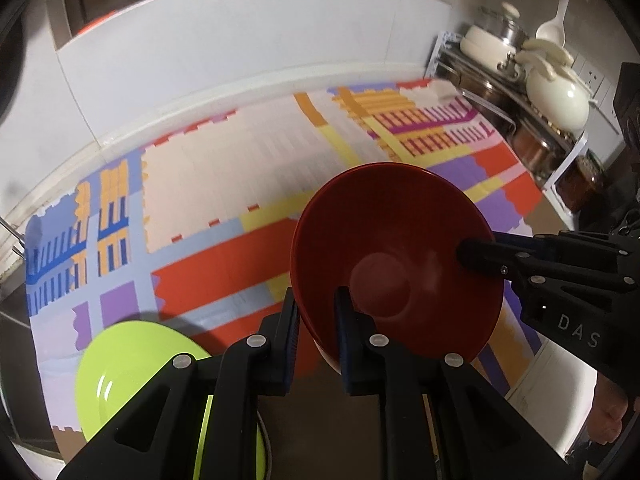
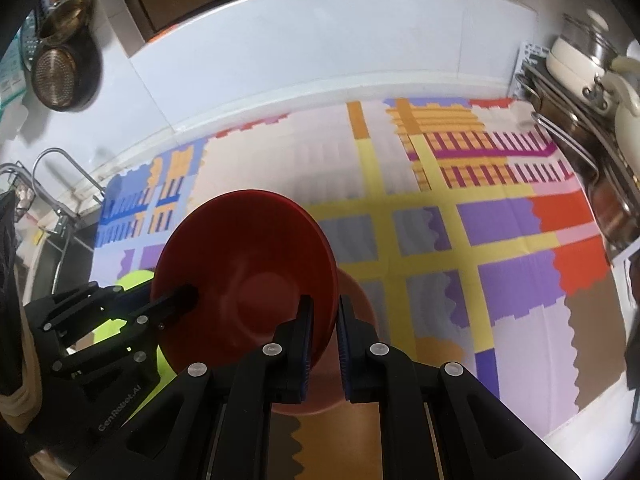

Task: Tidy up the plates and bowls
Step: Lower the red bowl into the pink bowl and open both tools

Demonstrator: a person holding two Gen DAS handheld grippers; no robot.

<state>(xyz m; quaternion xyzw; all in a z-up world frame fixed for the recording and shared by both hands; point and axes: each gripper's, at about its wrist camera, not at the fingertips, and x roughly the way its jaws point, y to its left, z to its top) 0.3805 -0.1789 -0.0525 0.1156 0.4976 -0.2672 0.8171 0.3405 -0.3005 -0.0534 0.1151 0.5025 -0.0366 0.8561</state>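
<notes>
A red bowl (image 1: 400,240) hangs tilted above the patterned cloth, held from both sides. My left gripper (image 1: 318,312) is shut on its near left rim, one finger inside and one outside. My right gripper (image 2: 324,312) is shut on the opposite rim of the red bowl (image 2: 240,248). Each gripper shows in the other's view: the right gripper (image 1: 466,254) and the left gripper (image 2: 188,292). A lime-green plate (image 1: 128,368) lies on the cloth at lower left, partly hidden by my fingers. A salmon-coloured dish (image 2: 356,304) sits just beneath the red bowl.
The colourful cloth (image 2: 440,240) covers the counter up to a white tiled wall. A rack of cream pots and metal pans (image 1: 552,100) lines the right side. A faucet (image 2: 52,160) and sink are at the left, with a dark pan (image 2: 60,72) hanging above.
</notes>
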